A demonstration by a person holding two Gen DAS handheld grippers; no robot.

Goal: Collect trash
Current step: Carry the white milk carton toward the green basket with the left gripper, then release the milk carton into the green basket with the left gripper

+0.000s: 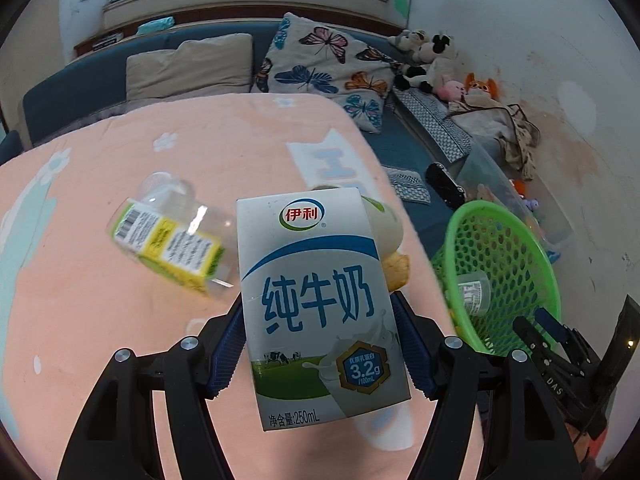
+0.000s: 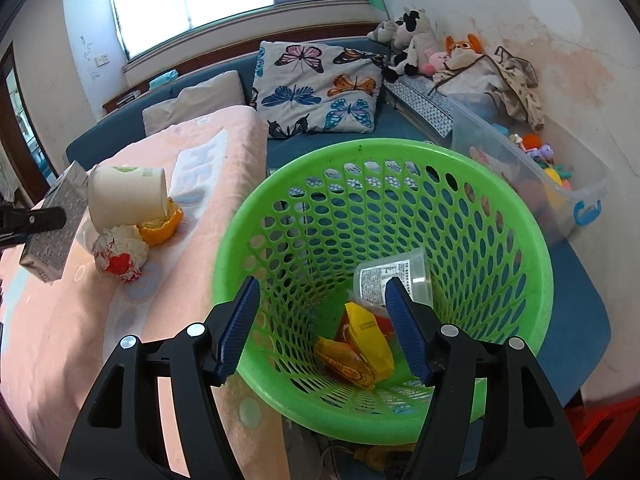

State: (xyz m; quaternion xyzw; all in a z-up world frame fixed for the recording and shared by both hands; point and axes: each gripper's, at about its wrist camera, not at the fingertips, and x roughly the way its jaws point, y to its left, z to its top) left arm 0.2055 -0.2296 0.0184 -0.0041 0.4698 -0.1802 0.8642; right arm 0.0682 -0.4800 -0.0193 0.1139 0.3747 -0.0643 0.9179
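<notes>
The milk carton (image 1: pixel 320 304) is clamped between the pads of the left tool (image 1: pixel 318 344) and held above the pink-covered bench (image 1: pixel 100 320), centre of the frame. The right tool (image 2: pixel 322 320) is spread wide, gripping nothing, over the green basket (image 2: pixel 532 264). A carry step is judged in hand: the carton is next to be moved rightward over the basket rim and released. A plastic bottle (image 1: pixel 172 236) remains at left.

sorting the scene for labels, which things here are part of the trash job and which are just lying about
Part of the job:
milk carton, held in the left gripper
plastic bottle
paper cup
crumpled wrapper
orange peel
green basket, with trash already inside
right gripper, open over the basket

Just lying about:
butterfly pillow
plush toys
clear toy bin
</notes>
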